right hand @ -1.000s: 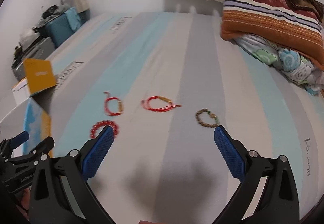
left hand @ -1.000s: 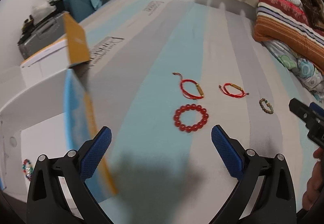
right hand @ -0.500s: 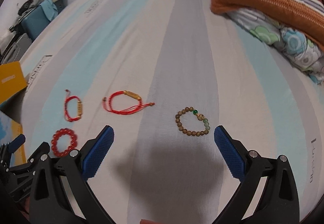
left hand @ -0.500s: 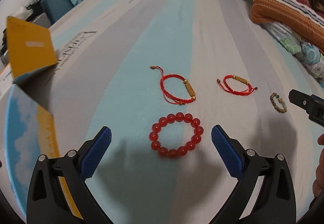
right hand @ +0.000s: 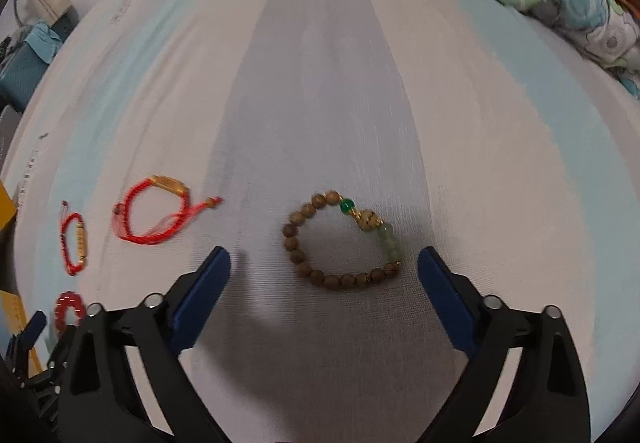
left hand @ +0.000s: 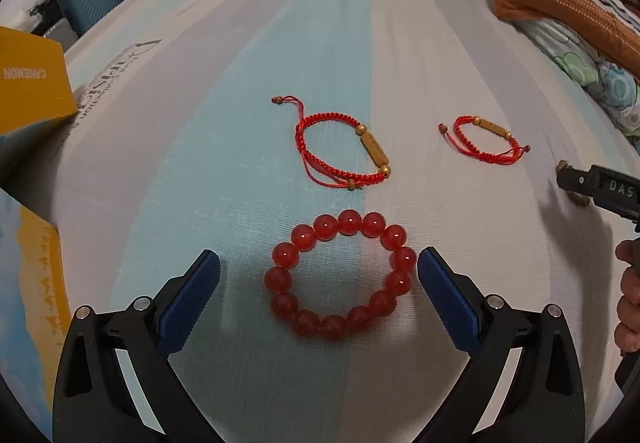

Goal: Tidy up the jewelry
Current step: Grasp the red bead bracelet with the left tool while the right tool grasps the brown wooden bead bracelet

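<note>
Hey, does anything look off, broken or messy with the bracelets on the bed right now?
Nothing stands out. The red bead bracelet, two red cord bracelets and the wooden bead bracelet lie flat, apart and intact on the striped mattress. Only the cords' loose tails trail out.

- Four bracelets are counted on the striped mattress [left hand: 240, 147] in all.
- One bracelet of large red beads [left hand: 338, 275] is seen.
- Two red cord bracelets with gold tube beads are seen: a larger one [left hand: 340, 145] and a smaller one [left hand: 486, 141].
- One bracelet of brown wooden beads [right hand: 342, 241] is seen, with one bright green bead in it.
- Two grippers are counted: the left gripper [left hand: 319, 293] and the right gripper [right hand: 324, 289].
- One yellow box [left hand: 28, 83] is seen.
</note>
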The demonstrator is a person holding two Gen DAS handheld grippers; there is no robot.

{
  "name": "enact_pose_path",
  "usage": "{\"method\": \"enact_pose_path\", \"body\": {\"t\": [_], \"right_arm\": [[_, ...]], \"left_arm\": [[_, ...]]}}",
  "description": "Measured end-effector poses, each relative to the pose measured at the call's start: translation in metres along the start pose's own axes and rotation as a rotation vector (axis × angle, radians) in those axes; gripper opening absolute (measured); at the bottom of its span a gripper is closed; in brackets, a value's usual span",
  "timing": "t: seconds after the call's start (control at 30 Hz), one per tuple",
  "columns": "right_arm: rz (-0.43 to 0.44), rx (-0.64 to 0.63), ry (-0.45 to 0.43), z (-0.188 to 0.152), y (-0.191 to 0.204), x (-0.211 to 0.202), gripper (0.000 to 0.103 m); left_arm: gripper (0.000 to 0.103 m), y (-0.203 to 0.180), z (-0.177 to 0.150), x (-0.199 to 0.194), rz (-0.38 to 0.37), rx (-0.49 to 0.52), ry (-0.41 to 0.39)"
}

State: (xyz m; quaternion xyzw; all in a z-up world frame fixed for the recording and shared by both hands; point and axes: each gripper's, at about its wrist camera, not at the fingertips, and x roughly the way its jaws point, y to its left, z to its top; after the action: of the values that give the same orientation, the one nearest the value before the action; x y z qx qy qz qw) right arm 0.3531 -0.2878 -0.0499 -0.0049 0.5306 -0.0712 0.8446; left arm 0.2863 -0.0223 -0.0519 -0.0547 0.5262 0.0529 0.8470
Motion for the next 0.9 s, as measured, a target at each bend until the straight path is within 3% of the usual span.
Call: {"method": "enact_pose_path", "body": {"t": [0.13, 0.27, 0.37, 0.6, 0.67, 0.77, 0.9], "right_arm": [[-0.030, -0.013, -0.001, -0.002, 0.002, 0.005, 0.081], [-0.061, -0.059, -0.006, 0.000, 0.011, 0.001, 0.064], [-0.059, -0.085, -0.003, 0.000, 0.016, -0.002, 0.048], [-0.064, -0.087, 0.003, -0.003, 0.020, -0.001, 0.028], [-0.061, -0.081, 0.008, 0.000, 0.019, -0.001, 0.014], [-0.063, -0.076, 0.012, 0.001, 0.019, -0.002, 0.008], [-0.056, -0.061, 0.014, 0.002, 0.017, -0.004, 0.008]], "left_arm": [[0.098, 0.003, -0.001, 0.007, -0.026, -0.005, 0.008], [0.094, 0.003, -0.003, 0.010, -0.034, 0.001, 0.003], [0.085, 0.001, -0.005, 0.010, -0.032, 0.020, 0.007], [0.053, 0.004, -0.006, 0.006, -0.043, 0.035, 0.013], [0.044, 0.005, -0.007, 0.004, -0.046, 0.045, 0.015], [0.026, 0.009, -0.006, 0.003, -0.063, 0.036, 0.023], [0.025, 0.012, -0.005, -0.001, -0.078, 0.019, 0.024]]}}
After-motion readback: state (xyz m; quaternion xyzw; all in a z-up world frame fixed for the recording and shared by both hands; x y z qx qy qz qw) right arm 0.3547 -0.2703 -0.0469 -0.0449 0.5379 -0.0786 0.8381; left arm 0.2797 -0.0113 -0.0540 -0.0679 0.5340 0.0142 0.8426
